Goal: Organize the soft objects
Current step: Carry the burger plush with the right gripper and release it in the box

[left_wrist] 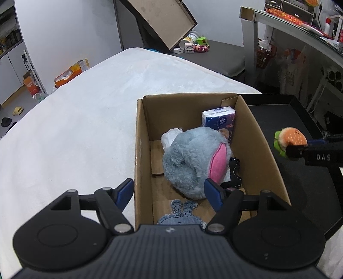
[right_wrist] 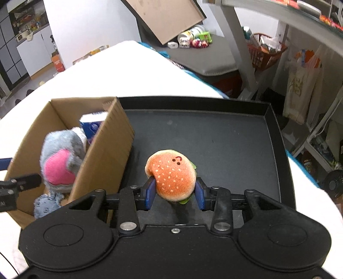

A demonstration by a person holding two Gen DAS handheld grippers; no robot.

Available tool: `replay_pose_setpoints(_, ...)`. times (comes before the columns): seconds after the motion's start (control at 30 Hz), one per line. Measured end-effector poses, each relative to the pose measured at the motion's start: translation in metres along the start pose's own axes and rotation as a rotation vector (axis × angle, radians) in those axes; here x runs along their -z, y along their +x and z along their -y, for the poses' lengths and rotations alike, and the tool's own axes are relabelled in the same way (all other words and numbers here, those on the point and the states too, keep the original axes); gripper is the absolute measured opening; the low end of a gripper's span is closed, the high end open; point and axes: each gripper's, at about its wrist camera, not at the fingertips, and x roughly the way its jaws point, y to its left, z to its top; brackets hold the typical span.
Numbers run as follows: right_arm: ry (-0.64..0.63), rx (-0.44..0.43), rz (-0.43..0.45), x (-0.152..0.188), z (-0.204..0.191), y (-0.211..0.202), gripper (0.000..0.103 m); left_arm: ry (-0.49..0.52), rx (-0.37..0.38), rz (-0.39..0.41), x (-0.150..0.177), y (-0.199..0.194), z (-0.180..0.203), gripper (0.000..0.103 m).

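Observation:
My right gripper [right_wrist: 174, 194] is shut on a plush hamburger [right_wrist: 171, 175] and holds it above the black tray [right_wrist: 214, 133]. In the left wrist view the hamburger [left_wrist: 288, 139] and the right gripper [left_wrist: 294, 150] show at the right edge. My left gripper [left_wrist: 169, 193] is open and empty over the near end of the cardboard box [left_wrist: 142, 150]. The box holds a grey plush with a pink ear [left_wrist: 193, 161], a tissue pack [left_wrist: 218, 120], a denim piece [left_wrist: 182, 212], a white item [left_wrist: 170, 137] and a black dotted item [left_wrist: 234, 169]. The box [right_wrist: 107, 150] stands left of the tray.
Box and tray sit on a white padded surface [left_wrist: 75, 128]. A tilted cardboard lid [left_wrist: 163, 19] and small toys [left_wrist: 195, 44] lie behind it. A grey desk [left_wrist: 289, 23] with a shelf stands at the right, with bags [right_wrist: 300, 85] hanging below.

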Motion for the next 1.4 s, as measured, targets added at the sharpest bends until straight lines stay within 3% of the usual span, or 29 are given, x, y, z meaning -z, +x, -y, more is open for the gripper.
replay_pose_setpoints(0.7,-0.085,-0.029,0.069,-0.01,-0.049,-0.04,0.038,0.009,0.04,0.04,0.015,-0.023,-0.013,0.07)
replay_pose_setpoints(0.97,-0.108,-0.061,0.072,-0.014,-0.073,-0.044,0.039,-0.019,0.07,0.014,0.022,-0.018,-0.024,0.065)
replay_pose_setpoints(1.13,-0.1,-0.101,0.045,-0.016,-0.086,-0.045,0.039,-0.023,0.094,-0.006,0.027,-0.014,-0.029,0.032)
replay_pose_setpoints(1.2,-0.11,-0.106,0.043,-0.017,-0.091,-0.045,0.039,-0.047,0.126,-0.025,0.028,-0.011,-0.035,0.026)
replay_pose_setpoints(1.4,-0.133,-0.117,0.033,-0.017,-0.105,-0.043,0.04,-0.042,0.111,-0.014,0.032,-0.01,-0.04,0.015)
